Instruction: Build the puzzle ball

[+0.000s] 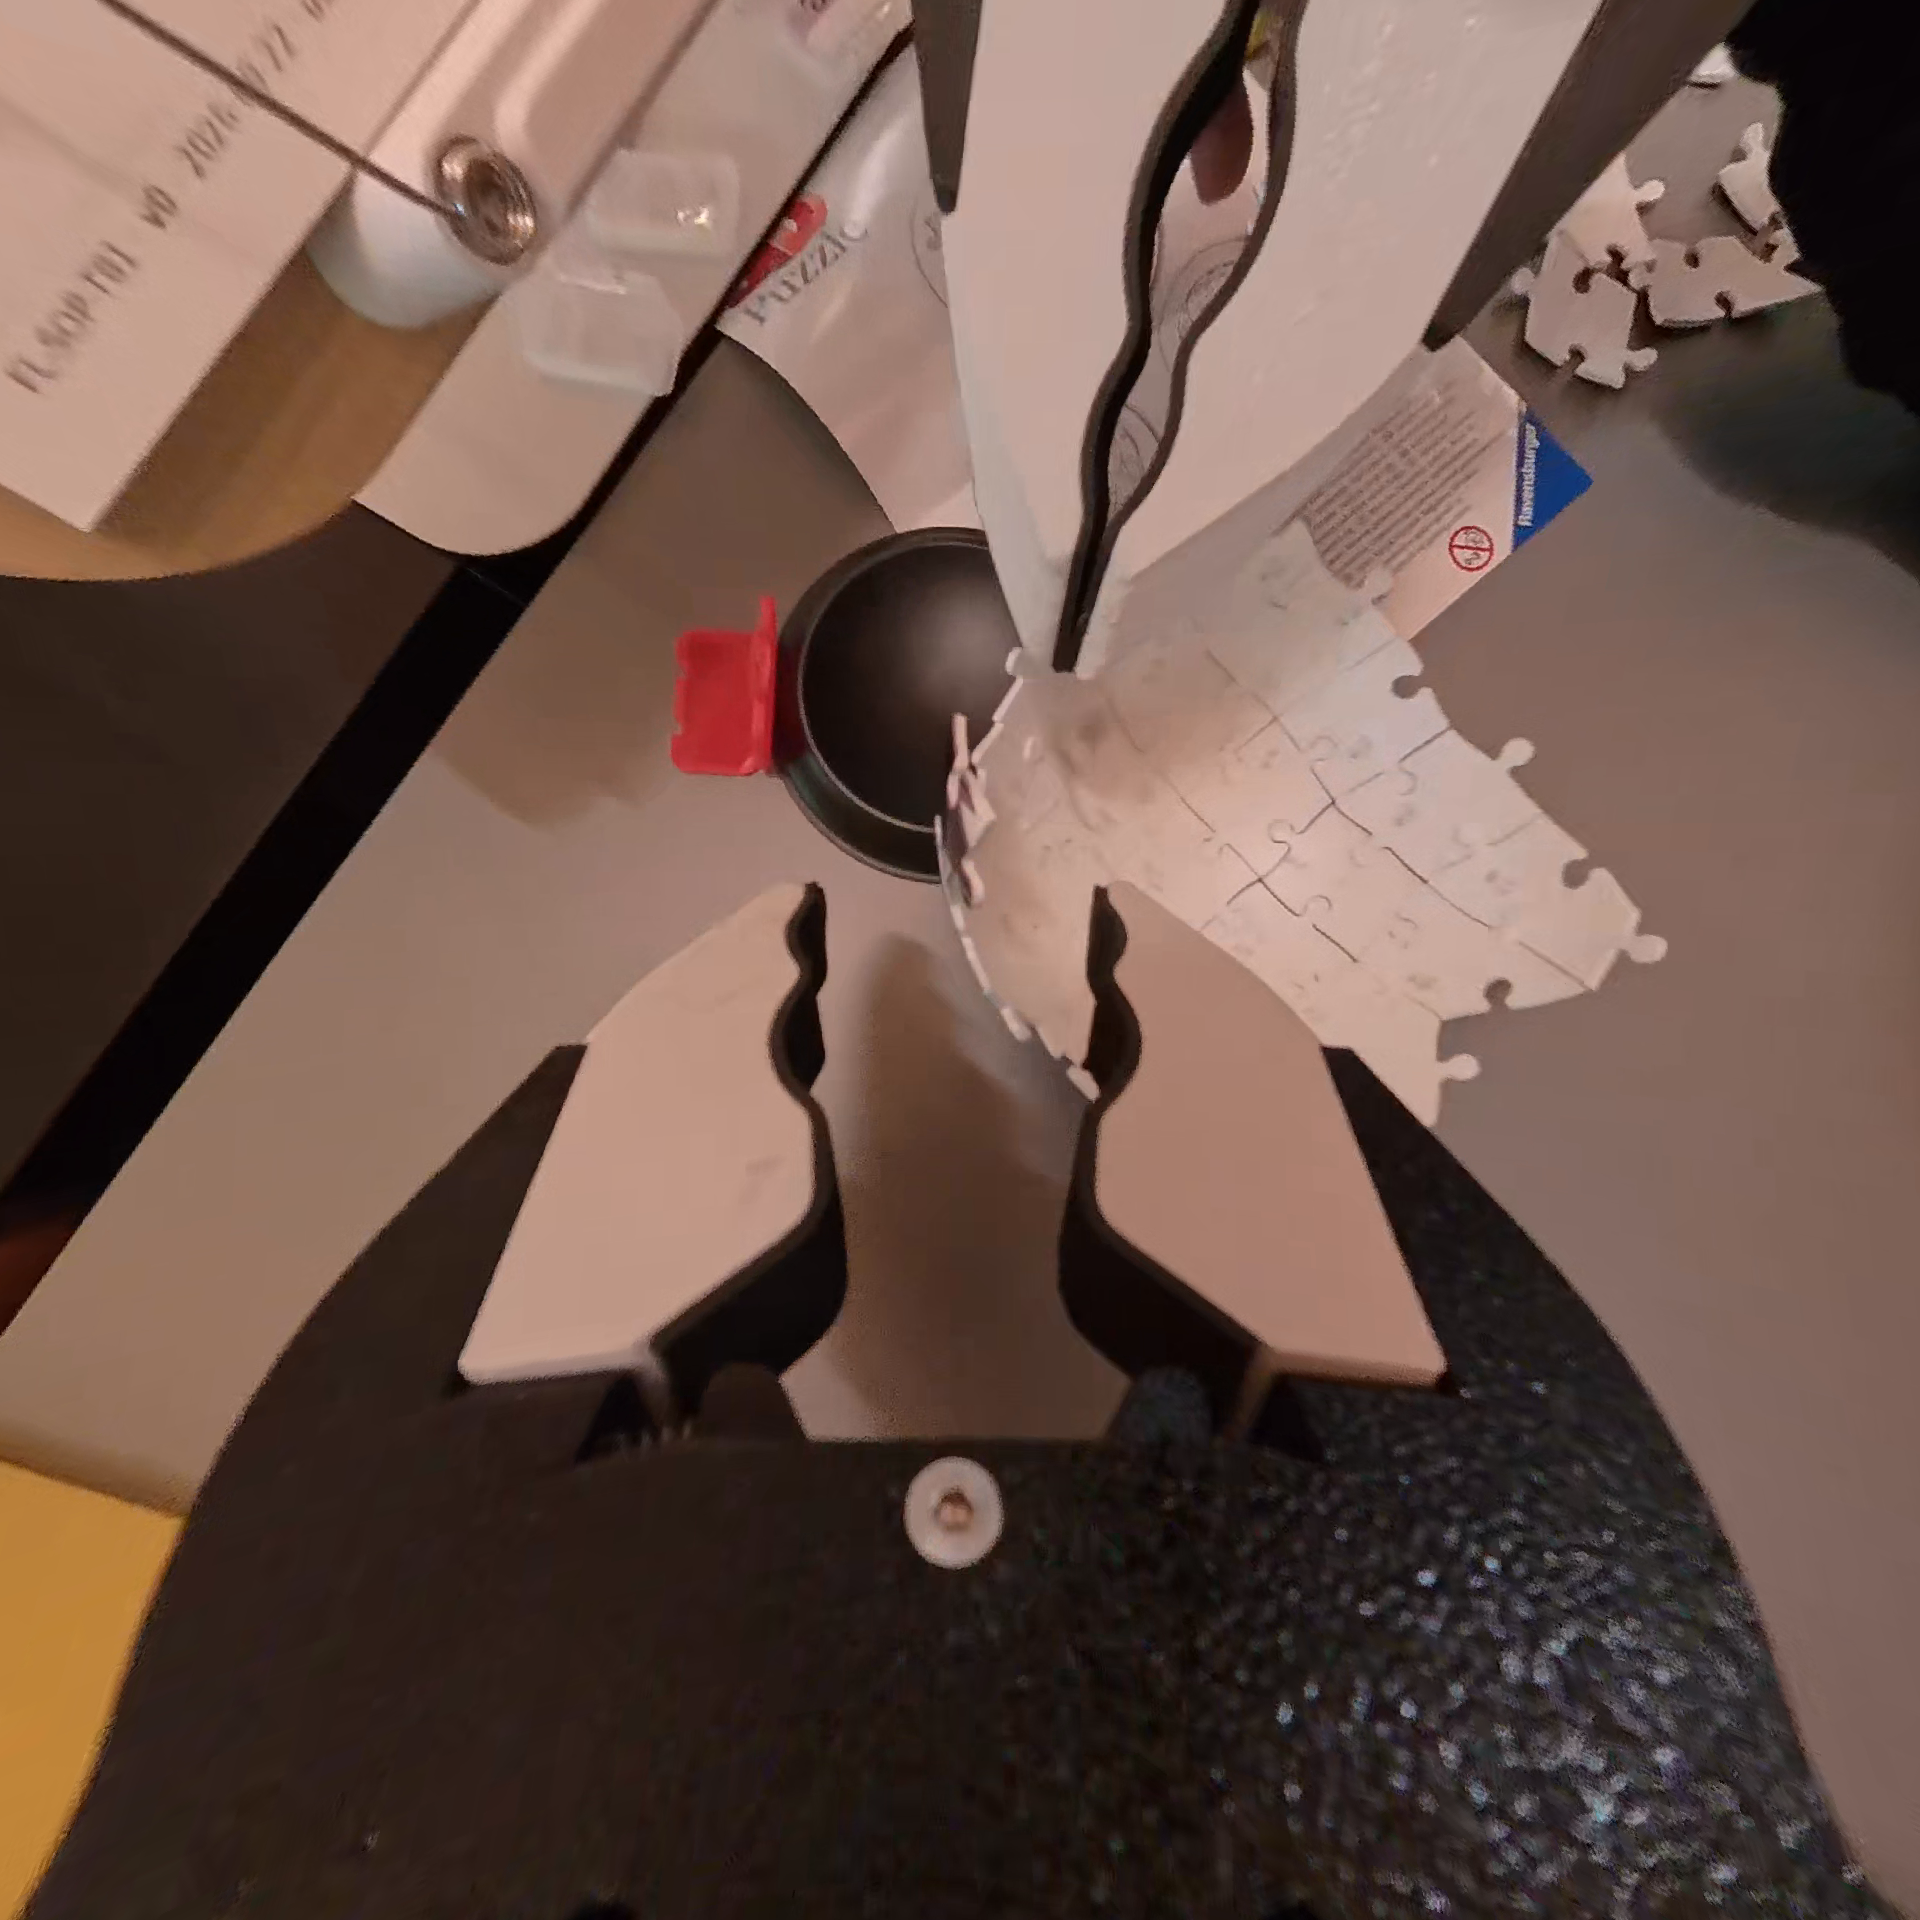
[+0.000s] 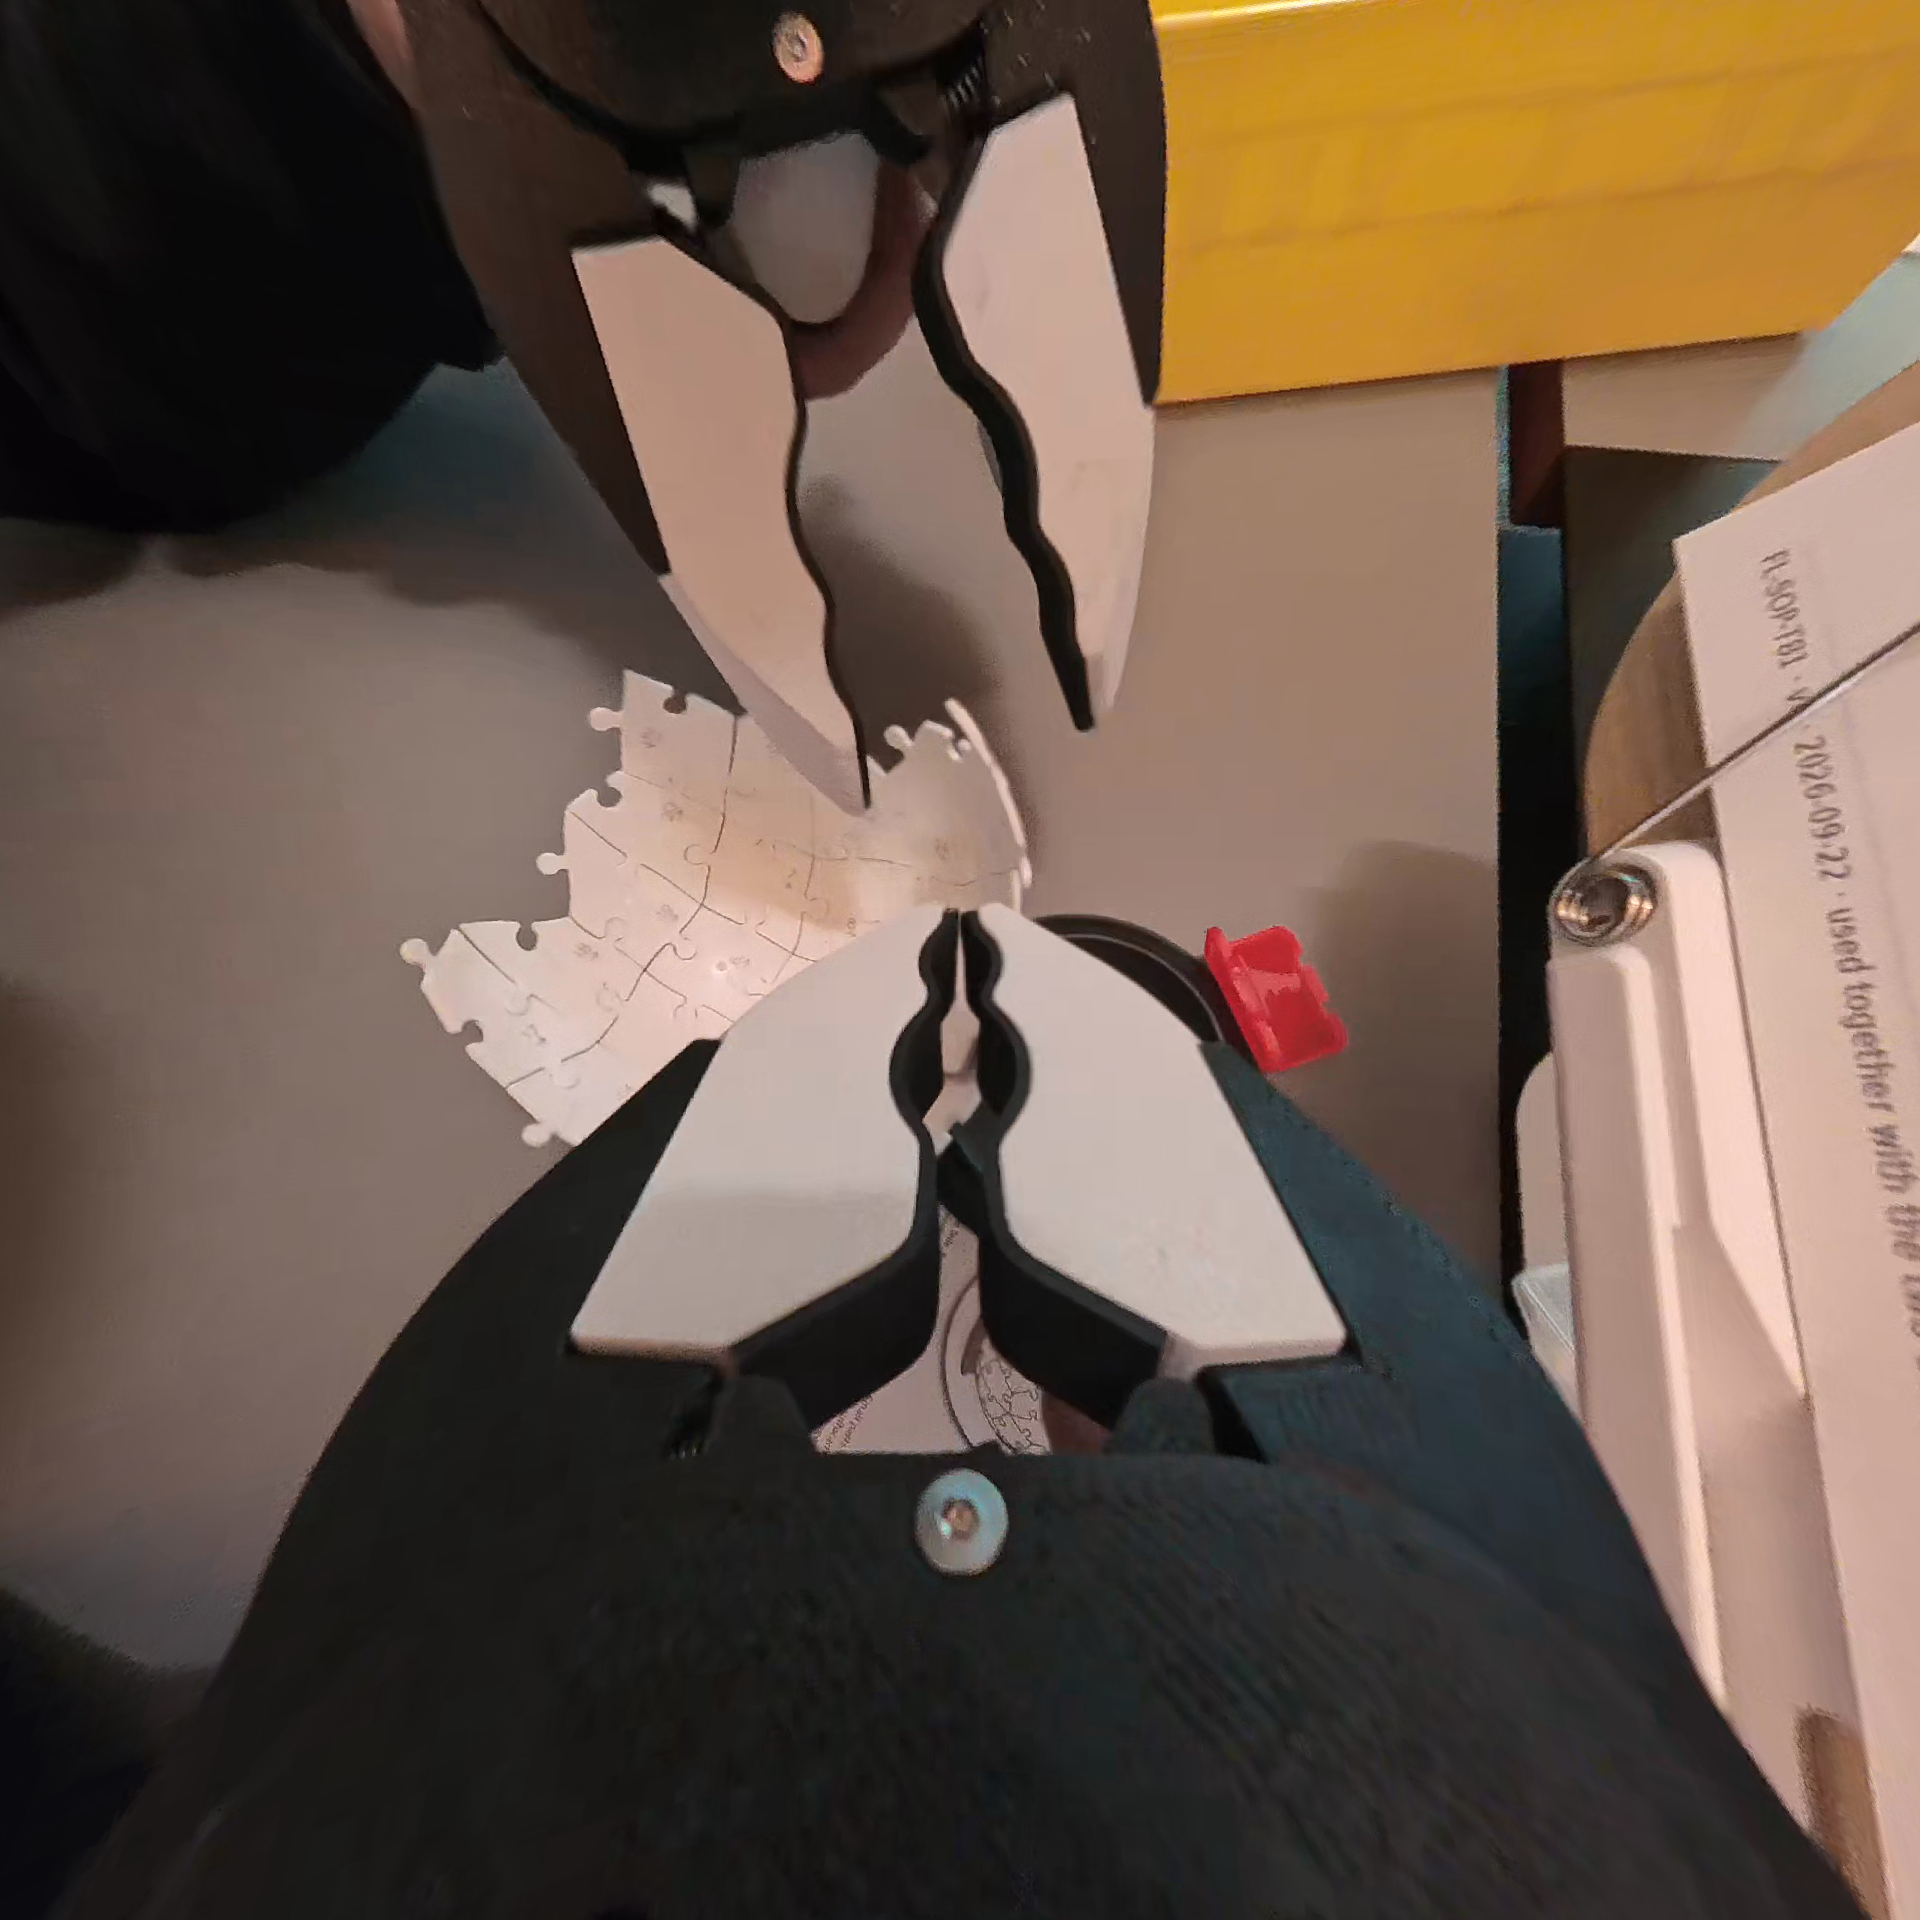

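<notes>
A curved white section of joined puzzle pieces (image 1: 1330, 831) lies partly raised on the grey table, next to a black round stand (image 1: 894, 686) with a red clip (image 1: 722, 696). My right gripper (image 2: 961, 920) is shut on the section's near edge; it also shows from above in the left wrist view (image 1: 1070, 649). My left gripper (image 1: 958, 909) is open around the section's curled edge, one finger touching it. In the right wrist view the left gripper (image 2: 974, 764) comes down from the top onto the section (image 2: 707, 894). The stand (image 2: 1143, 951) is mostly hidden there.
Several loose white pieces (image 1: 1662, 270) lie at the far right. A printed sheet with a blue corner (image 1: 1475, 468) lies under the section. A white fixture with papers (image 1: 447, 239), clear plastic boxes (image 1: 644, 260) and a yellow box (image 2: 1507, 187) stand nearby. The left gripper's tips are roughly 4 centimetres from the right gripper's.
</notes>
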Tool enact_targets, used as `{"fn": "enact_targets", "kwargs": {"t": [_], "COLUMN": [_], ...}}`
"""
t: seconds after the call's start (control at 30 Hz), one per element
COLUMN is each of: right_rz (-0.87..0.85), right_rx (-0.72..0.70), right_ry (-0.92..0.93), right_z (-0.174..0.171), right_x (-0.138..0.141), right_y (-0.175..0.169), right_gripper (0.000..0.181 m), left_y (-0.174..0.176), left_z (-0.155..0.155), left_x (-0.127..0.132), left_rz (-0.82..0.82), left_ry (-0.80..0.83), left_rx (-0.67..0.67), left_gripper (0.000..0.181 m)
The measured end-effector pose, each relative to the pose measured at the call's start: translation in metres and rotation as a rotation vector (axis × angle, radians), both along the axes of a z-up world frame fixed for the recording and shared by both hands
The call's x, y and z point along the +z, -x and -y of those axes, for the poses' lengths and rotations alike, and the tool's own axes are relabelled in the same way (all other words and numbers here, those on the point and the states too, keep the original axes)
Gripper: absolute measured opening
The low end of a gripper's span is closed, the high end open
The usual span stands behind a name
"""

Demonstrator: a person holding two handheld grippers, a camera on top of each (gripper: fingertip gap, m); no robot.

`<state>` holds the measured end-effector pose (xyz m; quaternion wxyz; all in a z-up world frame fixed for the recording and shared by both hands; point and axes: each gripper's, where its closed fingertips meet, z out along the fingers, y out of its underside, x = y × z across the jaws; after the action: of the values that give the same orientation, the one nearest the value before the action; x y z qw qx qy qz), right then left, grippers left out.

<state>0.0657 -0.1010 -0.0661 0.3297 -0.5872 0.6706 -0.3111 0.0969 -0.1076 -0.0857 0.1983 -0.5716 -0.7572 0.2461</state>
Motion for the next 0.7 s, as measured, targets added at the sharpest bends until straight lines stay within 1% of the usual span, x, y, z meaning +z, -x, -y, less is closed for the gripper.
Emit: {"fn": "enact_targets", "kwargs": {"t": [0.03,0.1,0.17,0.23,0.3,0.33,0.4,0.43,0.5,0.57,0.63,0.7], "right_rz": [-0.002,-0.018,-0.038,-0.052,-0.058,-0.064,-0.086,-0.103,-0.118,-0.105,-0.05,0.014], "right_rx": [0.009,-0.036,-0.025,-0.015,-0.019,-0.04,-0.09,-0.126,-0.222,-0.295,-0.355,-0.392], "right_ry": [-0.008,0.01,-0.036,-0.056,-0.051,-0.048,-0.063,-0.059,-0.056,-0.092,-0.118,-0.137], "right_z": [0.0,0.009,0.005,-0.001,-0.005,-0.005,-0.004,0.0,0.01,0.014,0.018,0.018], "right_x": [-0.001,-0.003,-0.007,-0.009,-0.006,-0.005,-0.006,-0.008,-0.008,-0.003,0.008,0.019], "right_y": [-0.001,-0.001,0.001,0.004,0.007,0.009,0.016,0.021,0.032,0.042,0.049,0.054], "right_gripper": [0.0,0.0,0.0,0.0,0.0,0.005,0.01,0.013,0.018,0.019,0.016,0.014], "left_y": [0.0,-0.002,-0.004,-0.008,-0.015,-0.016,-0.01,-0.005,0.005,0.015,0.02,0.021], "left_z": [0.001,0.003,0.005,0.007,0.01,0.008,-0.009,-0.019,-0.037,-0.054,-0.065,-0.069], "left_x": [-0.004,-0.01,-0.008,0.0,0.016,0.026,0.039,0.041,0.032,0.014,-0.007,-0.023], "left_rz": [0.003,0.016,0.012,0.003,0.007,0.0,-0.021,-0.014,0.036,0.128,0.246,0.362], "left_ry": [-0.01,-0.026,-0.022,-0.001,0.044,0.063,0.048,0.025,-0.029,-0.08,-0.109,-0.151], "left_rx": [-0.003,-0.005,0.001,0.015,0.064,0.08,0.078,0.075,0.119,0.136,0.134,0.164], "left_gripper": [0.047,0.041,0.04,0.041,0.039,0.035,0.033,0.033,0.039,0.044,0.046,0.047]}}
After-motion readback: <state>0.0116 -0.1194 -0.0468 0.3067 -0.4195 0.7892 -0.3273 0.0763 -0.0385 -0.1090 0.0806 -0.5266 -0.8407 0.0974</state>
